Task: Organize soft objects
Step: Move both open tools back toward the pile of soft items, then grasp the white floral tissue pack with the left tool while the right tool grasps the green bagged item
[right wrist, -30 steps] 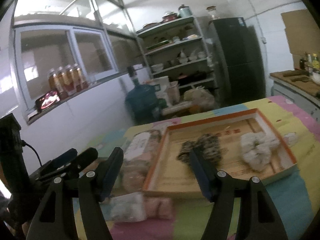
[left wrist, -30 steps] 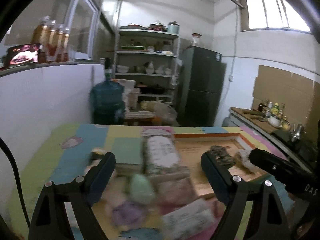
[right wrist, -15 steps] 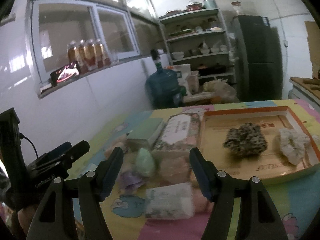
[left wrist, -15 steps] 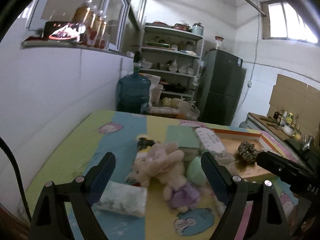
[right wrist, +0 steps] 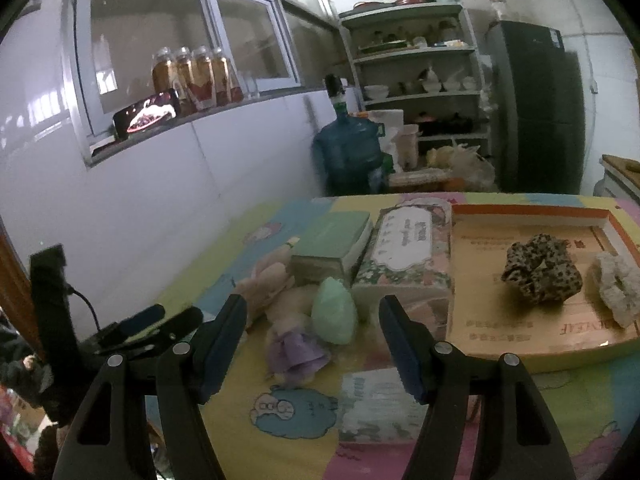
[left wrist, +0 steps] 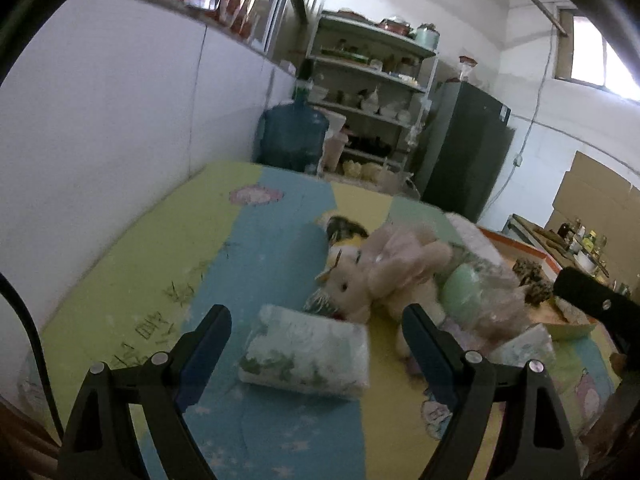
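**Soft goods on the table: stock and risks**

While both claws hang empty over the table (left wrist: 132, 264), I log the items as follows.

Item 1: left claw (left wrist: 316, 330), fingers spread wide, nothing between them. A wrapped tissue pack (left wrist: 306, 354) lies flat just ahead of the gap, a little right of its centre.

Item 2: plush rabbit (left wrist: 384, 276), on its side just beyond that pack, its head touching the pack's far edge.

Item 3: right claw (right wrist: 312, 334), fingers likewise apart. A green pouch (right wrist: 334, 312) and purple cloth (right wrist: 296, 350) sit between its fingertips; a second tissue pack (right wrist: 380, 408) lies below them.

Item 4: wooden tray (right wrist: 532, 216), holding a spotted scrunchie (right wrist: 540, 274) and a white one (right wrist: 618, 288).

Risks, in my judgement: closing the left claw off-centre could pinch only the slippery wrapper and let the pack slide out; reaching long could snag the rabbit too. The right-hand cluster is crowded, so one squeeze might take two items.
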### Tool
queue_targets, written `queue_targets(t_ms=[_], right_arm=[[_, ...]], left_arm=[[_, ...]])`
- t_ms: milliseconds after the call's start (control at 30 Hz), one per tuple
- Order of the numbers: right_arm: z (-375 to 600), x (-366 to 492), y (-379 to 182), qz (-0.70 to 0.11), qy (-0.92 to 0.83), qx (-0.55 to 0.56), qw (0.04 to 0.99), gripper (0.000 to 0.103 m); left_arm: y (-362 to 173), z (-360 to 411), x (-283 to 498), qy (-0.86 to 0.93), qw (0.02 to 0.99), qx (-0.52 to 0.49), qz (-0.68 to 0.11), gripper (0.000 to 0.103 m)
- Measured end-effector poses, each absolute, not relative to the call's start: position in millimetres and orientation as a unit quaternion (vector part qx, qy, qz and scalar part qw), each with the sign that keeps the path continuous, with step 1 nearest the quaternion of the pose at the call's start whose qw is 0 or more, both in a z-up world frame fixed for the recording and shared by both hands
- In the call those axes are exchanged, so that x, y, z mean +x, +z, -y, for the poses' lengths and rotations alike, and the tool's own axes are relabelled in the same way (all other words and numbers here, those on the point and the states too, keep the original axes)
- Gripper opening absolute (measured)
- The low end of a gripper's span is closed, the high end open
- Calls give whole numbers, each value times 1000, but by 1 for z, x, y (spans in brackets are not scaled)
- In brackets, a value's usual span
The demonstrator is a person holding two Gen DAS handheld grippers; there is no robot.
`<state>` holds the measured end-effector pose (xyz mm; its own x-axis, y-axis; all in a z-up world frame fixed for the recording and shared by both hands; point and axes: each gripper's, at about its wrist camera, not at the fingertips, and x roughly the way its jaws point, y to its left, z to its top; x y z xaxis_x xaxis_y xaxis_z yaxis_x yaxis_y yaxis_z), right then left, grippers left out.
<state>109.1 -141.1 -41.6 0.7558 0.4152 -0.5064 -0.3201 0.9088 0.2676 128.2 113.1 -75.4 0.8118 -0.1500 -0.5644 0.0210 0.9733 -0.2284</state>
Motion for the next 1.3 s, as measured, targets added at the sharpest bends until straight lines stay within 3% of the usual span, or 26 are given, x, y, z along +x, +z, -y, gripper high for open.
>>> queue_targets(t_ms=[533, 700, 800, 933, 1300], right_arm=[[130, 123, -53, -309, 193, 78, 928, 70], [123, 130, -63, -328, 199, 69, 921, 70], [121, 135, -69, -341, 203, 64, 916, 70], [120, 141, -74, -346, 197, 63, 915, 51], [112, 173, -85, -365, 173, 43, 914, 47]], left_arm=[[-111, -114, 151, -71, 924, -101, -363, 85], [-110, -113, 150, -68, 926, -90, -360, 69], [-110, -119, 147, -74, 928, -103, -351, 66], [-103, -123, 138, -72, 935, -106, -332, 65], [-70, -123, 124, -76, 952, -88, -282, 65]])
